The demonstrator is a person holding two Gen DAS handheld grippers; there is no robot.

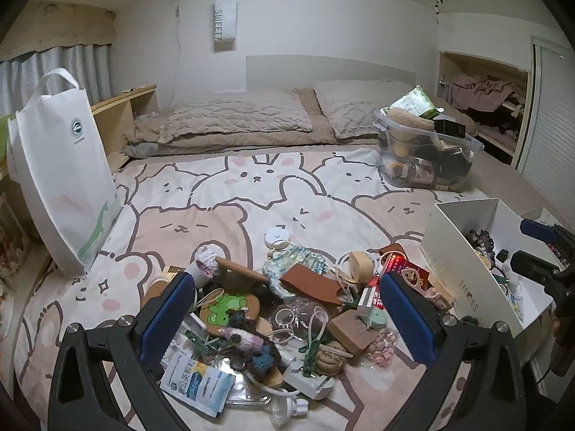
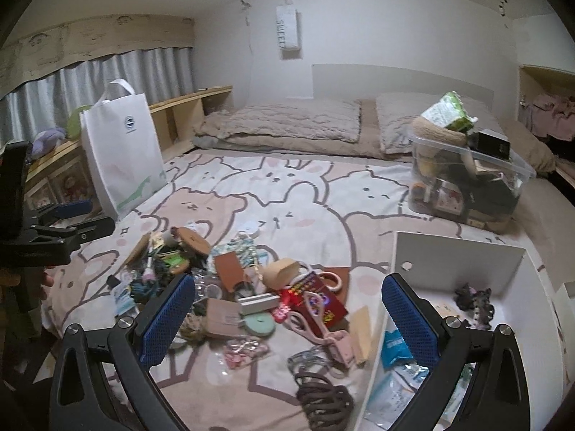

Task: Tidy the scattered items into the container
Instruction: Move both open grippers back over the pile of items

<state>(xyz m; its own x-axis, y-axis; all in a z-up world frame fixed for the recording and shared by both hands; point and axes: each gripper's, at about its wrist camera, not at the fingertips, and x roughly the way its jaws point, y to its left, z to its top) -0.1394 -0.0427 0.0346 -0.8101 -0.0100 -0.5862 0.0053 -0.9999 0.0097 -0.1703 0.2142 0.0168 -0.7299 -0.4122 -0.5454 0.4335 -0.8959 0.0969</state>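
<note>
The heap of small items lies on the bed. Taking that heap as landmark: the open box stands just to its right, with a few things inside. The tote bag stands upright well to its left, at the bed's edge. A full storage bin sits behind it to the right, and two pillows lie farthest behind.
</note>
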